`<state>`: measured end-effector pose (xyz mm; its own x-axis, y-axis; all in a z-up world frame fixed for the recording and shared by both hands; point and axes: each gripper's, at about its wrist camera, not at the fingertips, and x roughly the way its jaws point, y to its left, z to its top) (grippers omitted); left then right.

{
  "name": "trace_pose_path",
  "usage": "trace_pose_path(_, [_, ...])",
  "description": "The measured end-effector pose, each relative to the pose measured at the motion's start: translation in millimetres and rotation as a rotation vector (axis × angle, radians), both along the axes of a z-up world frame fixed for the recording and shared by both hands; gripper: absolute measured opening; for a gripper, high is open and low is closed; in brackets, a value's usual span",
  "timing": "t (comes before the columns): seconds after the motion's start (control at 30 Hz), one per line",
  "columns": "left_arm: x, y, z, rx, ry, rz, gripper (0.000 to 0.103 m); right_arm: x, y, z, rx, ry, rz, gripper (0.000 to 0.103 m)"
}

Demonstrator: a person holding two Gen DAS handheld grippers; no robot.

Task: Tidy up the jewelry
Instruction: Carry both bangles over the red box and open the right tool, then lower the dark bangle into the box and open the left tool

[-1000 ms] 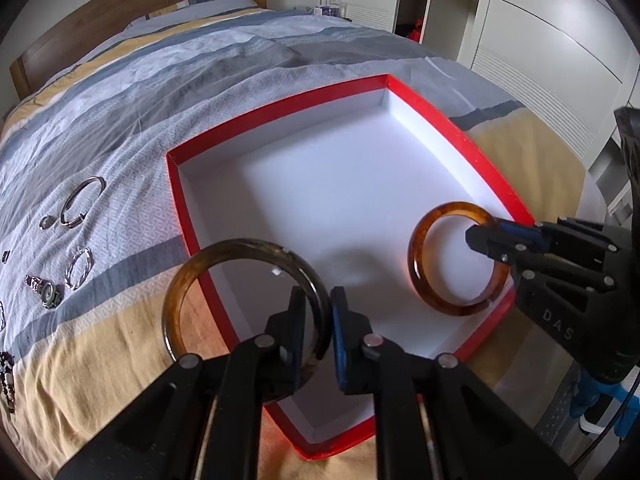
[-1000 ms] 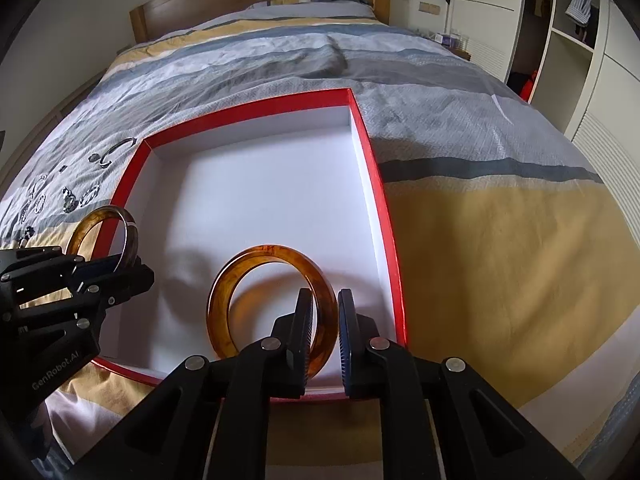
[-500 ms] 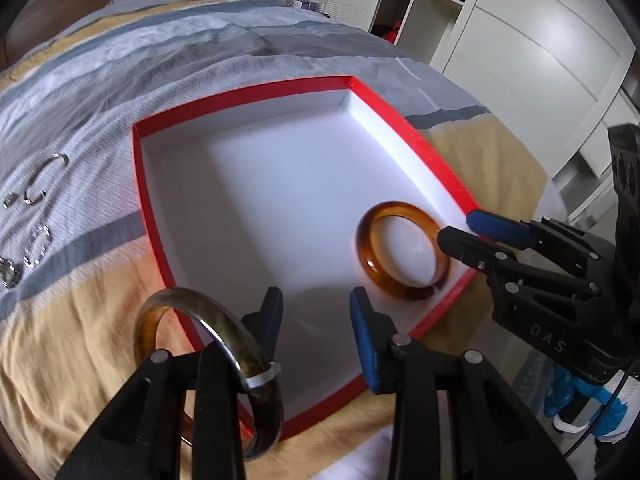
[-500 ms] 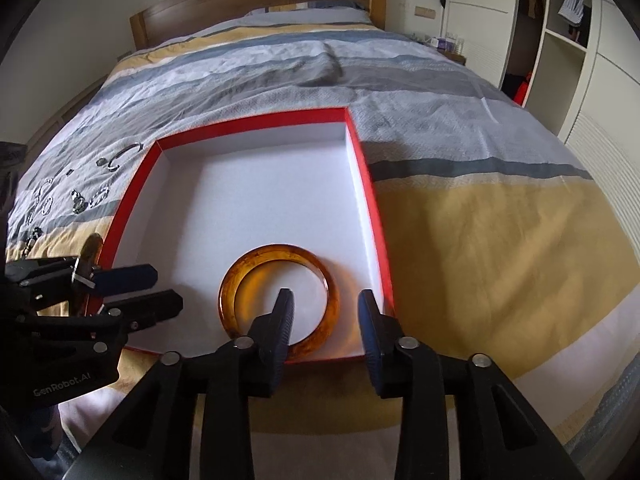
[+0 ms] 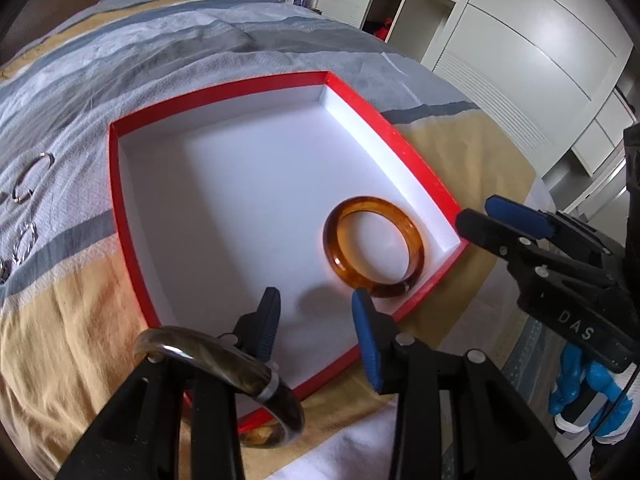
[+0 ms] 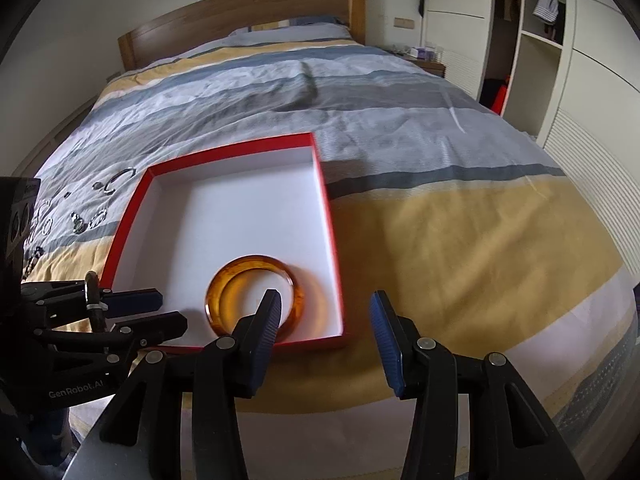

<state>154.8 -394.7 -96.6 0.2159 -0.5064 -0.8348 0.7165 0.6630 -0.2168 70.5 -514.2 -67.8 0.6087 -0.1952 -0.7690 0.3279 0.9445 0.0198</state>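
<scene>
A red box (image 5: 216, 94) with a white inside lies on the striped bedspread. An amber bangle (image 5: 372, 203) lies flat in its near right corner. In the right wrist view the same bangle (image 6: 256, 260) sits just beyond my right gripper (image 6: 325, 296), whose jaws are opening with nothing between them. My left gripper (image 5: 315, 294) hovers over the box's near part, its jaws opening and the gap empty. A dark brown bangle (image 5: 224, 364) hangs looped over its left finger, outside the jaws. From the right it shows edge on as a dark bangle (image 6: 93, 296) on the left gripper (image 6: 172, 310).
Several silver bracelets and small pieces (image 6: 120, 180) lie on the bedspread left of the box, including an open silver bangle (image 5: 30, 178). White wardrobes (image 5: 520, 60) stand to the right of the bed and a wooden headboard (image 6: 240, 20) at its far end.
Both grippers have opened. The amber bangle dropped flat into the box and my right gripper drew back and up. The dark bangle slipped out of the left jaws onto the left finger.
</scene>
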Motion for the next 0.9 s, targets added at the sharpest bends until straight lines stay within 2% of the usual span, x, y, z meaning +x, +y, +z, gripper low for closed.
trace_pose_path(0.17, [-10, -14, 0, 0.066, -0.091, 0.011, 0.036, -2, -8, 0, -0.004, 0.007, -0.012, 0.046])
trace_pose_path(0.37, [-11, -21, -4, 0.095, -0.12, 0.032, 0.036, 1, -12, 0, -0.019, 0.022, -0.021, 0.046])
trace_pose_path(0.47, [-10, -24, -5, 0.117, -0.137, 0.037, 0.042, 3, -14, -2, -0.017, 0.022, -0.03, 0.047])
trace_pose_path(0.67, [-7, -28, -4, 0.092, -0.123, 0.036, 0.043, 5, -17, -4, -0.009, 0.023, -0.042, 0.048])
trace_pose_path(0.9, [3, -26, -6, 0.036, -0.061, 0.035, 0.043, 3, -20, -2, -0.008, 0.016, -0.047, 0.048])
